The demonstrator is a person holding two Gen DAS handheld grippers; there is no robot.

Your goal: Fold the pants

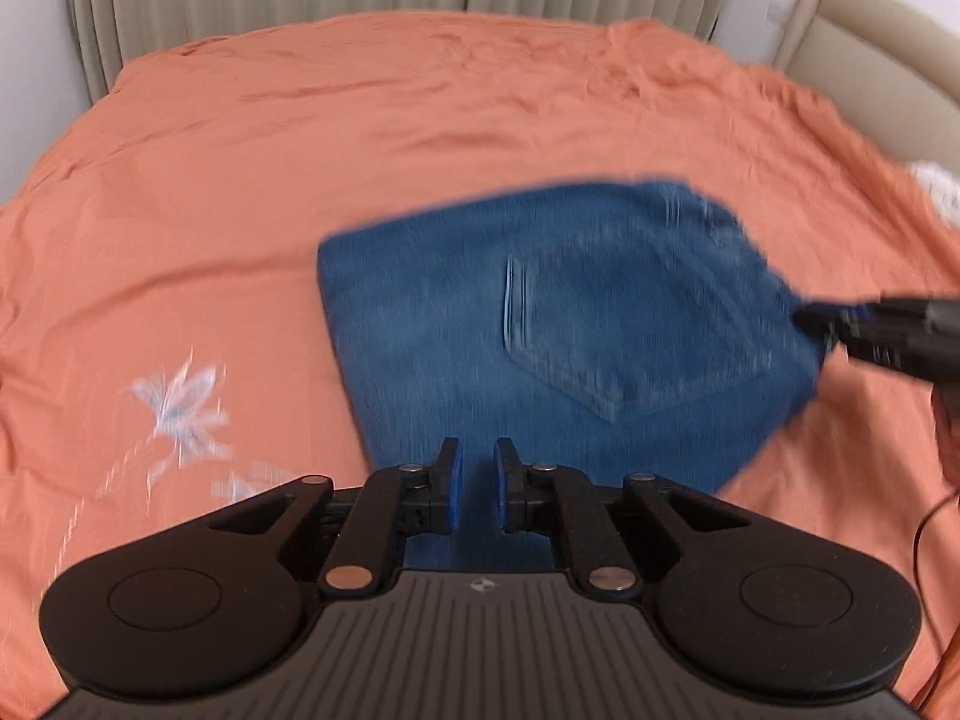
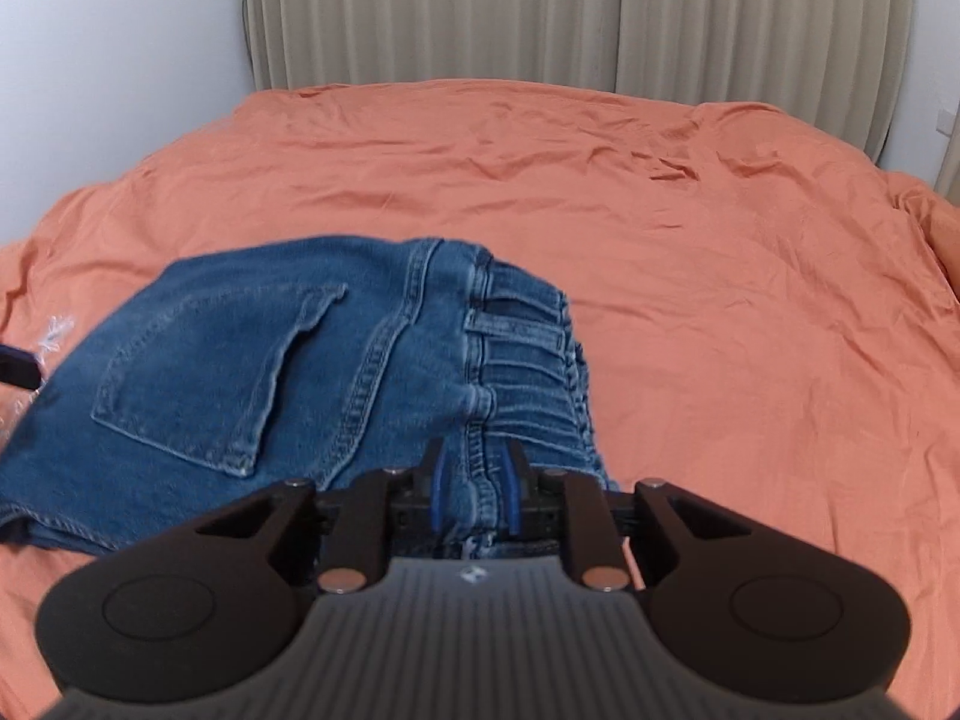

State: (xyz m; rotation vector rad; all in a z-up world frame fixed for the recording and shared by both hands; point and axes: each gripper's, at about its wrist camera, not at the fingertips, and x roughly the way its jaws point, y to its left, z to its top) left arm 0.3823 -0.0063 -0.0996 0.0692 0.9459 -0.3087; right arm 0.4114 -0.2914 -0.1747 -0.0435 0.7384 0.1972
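Right wrist view: your right claw (image 2: 474,495) pinches the waistband of the jeans (image 2: 252,384), which trail toward 10 o'clock on the bed (image 2: 720,300), while your left claw (image 1: 478,489) hovers parted and empty over their near edge.

The pants (image 2: 252,372) are of blue denim, a thick woven cloth with a matt, slightly rough face and raised double seams. The bedsheet (image 1: 360,138) is a thin orange cloth, smooth with a soft sheen and many small wrinkles, and it carries pale embroidery (image 1: 180,408). Both the left gripper (image 1: 478,489) and the right gripper (image 2: 472,492) look like matt black plastic with shiny metal rivets and blue rubber-like pads. The curtain (image 2: 540,12) is a beige matt cloth in pleats.
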